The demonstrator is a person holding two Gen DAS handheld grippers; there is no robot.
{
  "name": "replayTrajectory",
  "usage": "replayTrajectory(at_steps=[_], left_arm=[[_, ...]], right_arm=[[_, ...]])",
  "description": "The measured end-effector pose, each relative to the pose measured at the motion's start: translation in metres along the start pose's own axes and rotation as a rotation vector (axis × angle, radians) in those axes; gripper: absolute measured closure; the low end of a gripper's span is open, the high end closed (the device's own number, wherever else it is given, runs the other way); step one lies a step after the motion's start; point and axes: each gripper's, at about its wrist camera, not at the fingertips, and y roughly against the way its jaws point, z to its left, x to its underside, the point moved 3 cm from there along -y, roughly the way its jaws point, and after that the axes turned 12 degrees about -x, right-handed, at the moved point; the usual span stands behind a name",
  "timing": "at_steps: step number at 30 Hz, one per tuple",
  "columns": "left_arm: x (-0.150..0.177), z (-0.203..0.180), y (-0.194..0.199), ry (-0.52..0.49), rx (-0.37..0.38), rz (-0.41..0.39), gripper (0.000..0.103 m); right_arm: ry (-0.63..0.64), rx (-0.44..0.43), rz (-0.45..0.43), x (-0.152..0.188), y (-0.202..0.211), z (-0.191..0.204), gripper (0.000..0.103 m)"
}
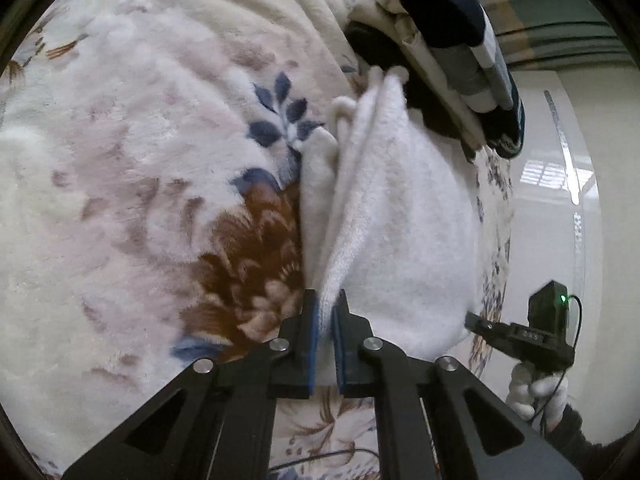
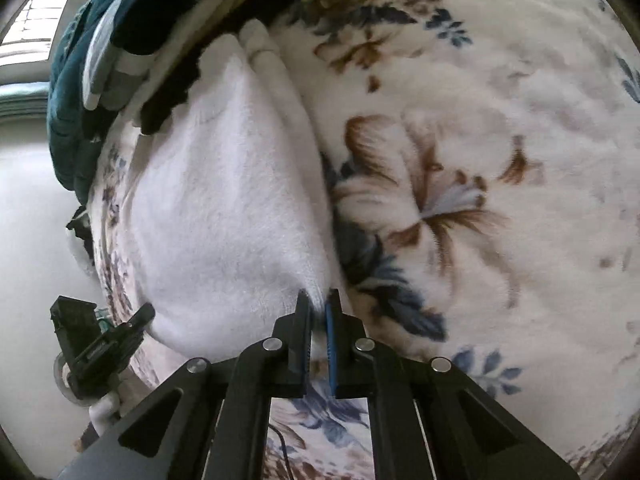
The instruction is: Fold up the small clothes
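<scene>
The floral blanket (image 1: 120,160) is covering the bed on the left of the left wrist view; just right of its brown flower, the white fleece garment (image 1: 400,220) is lying on it near the bed edge, already doubled, with a narrow sleeve-like strip (image 1: 316,184) trailing along its left side; the left gripper (image 1: 326,304) is clamping the garment's ribbed edge between its 2 blue-padded fingers (image 1: 313,332); further right, a pile of dark and teal clothes (image 1: 460,20) is sitting beyond the garment's far end, touching or nearly so.

In the right wrist view the same pile (image 2: 100,60) is sitting upper left, the garment (image 2: 224,200) is spreading centre-left, and the right gripper (image 2: 319,306) is pinching its near corner.

Likely risks: both holds are taking only a thin bite of thick, slippery pile, so a quick lift could be pulling the cloth free; the loose strip could be dragging and bunching inside the fold; uneven travel of the 2 grippers could be skewing the layers; the garment's outer side is sitting close to the bed edge, so a sweep that way could be tipping it off.
</scene>
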Motion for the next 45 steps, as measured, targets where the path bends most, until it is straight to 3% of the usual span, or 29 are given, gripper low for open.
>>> replayTrajectory(at_steps=[3,6,7,8,9,13,19,21,22,24,26,30,35,39,41,42,44,45], left_arm=[[0.006,-0.002,0.004,0.006,-0.002,0.021,0.094],[0.007,-0.005,0.010,0.038,-0.024,0.020,0.063],[0.004,-0.006,0.013,0.045,-0.022,0.001,0.050],[-0.002,-0.008,0.015,0.050,-0.020,-0.023,0.048],[-0.010,-0.011,0.016,0.047,-0.011,-0.042,0.048],[-0.072,-0.044,0.005,0.000,-0.001,-0.120,0.048],[-0.159,-0.091,-0.045,-0.107,-0.051,-0.089,0.052],[-0.173,-0.103,-0.062,-0.157,-0.067,-0.063,0.091],[-0.175,-0.105,-0.065,-0.174,-0.079,-0.050,0.098],[-0.174,-0.106,-0.060,-0.183,-0.091,-0.075,0.098],[-0.174,-0.094,-0.047,-0.142,-0.104,-0.111,0.098],[-0.179,-0.061,-0.050,-0.040,-0.104,-0.089,0.098],[-0.180,-0.058,-0.078,-0.060,-0.156,-0.042,0.098],[-0.178,-0.055,-0.075,-0.030,-0.127,-0.041,0.097],[-0.176,-0.047,-0.065,-0.001,-0.087,-0.041,0.093],[-0.173,-0.041,-0.057,0.021,-0.066,-0.034,0.089],[-0.166,-0.033,-0.039,0.054,-0.012,-0.055,0.061],[-0.162,-0.031,-0.030,0.067,0.026,-0.071,0.053]], right_arm=[[-0.024,-0.013,0.024,0.001,0.001,0.001,0.094],[-0.037,-0.038,0.026,0.001,0.012,0.003,0.081],[-0.041,-0.063,0.004,-0.001,0.020,0.004,0.067],[-0.039,-0.072,-0.014,-0.006,0.021,0.012,0.060],[-0.030,-0.072,-0.034,-0.011,0.026,0.013,0.055],[0.025,-0.059,-0.083,-0.055,0.029,0.028,0.055],[0.049,-0.050,-0.072,-0.141,-0.020,0.054,0.055],[0.055,-0.040,-0.050,-0.156,-0.034,0.059,0.056],[0.063,-0.022,-0.056,-0.160,-0.037,0.062,0.071],[0.101,-0.011,-0.088,-0.164,-0.034,0.075,0.098],[0.137,-0.010,-0.121,-0.165,-0.028,0.088,0.098],[0.154,0.014,-0.155,-0.174,-0.020,0.092,0.099],[0.125,0.117,-0.122,-0.197,-0.049,0.078,0.099],[0.152,0.158,-0.085,-0.203,-0.063,0.081,0.099],[0.155,0.139,-0.061,-0.200,-0.063,0.084,0.098],[0.142,0.117,-0.051,-0.201,-0.061,0.085,0.097],[0.117,0.062,-0.025,-0.197,-0.050,0.082,0.087],[0.115,0.022,-0.018,-0.193,-0.044,0.081,0.075]])
